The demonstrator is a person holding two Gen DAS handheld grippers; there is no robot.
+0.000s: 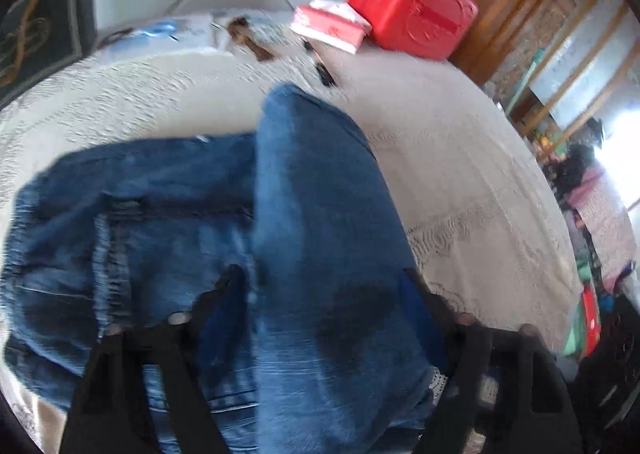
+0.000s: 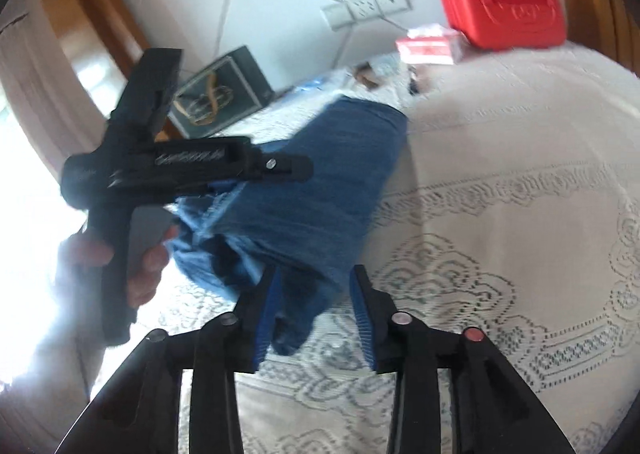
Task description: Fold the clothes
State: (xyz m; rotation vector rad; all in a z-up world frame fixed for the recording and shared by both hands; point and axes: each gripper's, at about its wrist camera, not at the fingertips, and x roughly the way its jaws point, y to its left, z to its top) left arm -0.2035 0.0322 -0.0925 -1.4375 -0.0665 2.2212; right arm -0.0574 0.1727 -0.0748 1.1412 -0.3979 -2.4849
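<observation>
From my left gripper point(image 1: 320, 274) I look down on blue denim jeans point(image 1: 312, 213), a folded leg bulging up between the fingers; the jaws stand apart, and I cannot tell whether the pads press the cloth. My right gripper point(image 2: 316, 314) is spread, its ribbed blue pads point(image 2: 362, 310) clear of the denim end hanging between them. The jeans lie rumpled across a cream bedspread point(image 2: 500, 254) with raised lace-like patterns, bare and open to the right. On the left of the right view, a hand point(image 2: 140, 258) grips the black left tool. Farther back, a pink tissue box point(image 1: 330, 27) sits against a hard red plastic case point(image 1: 416, 1) with handles; its contents are hidden. A dark framed picture point(image 1: 44, 25) leans at the tiled wall.
</observation>
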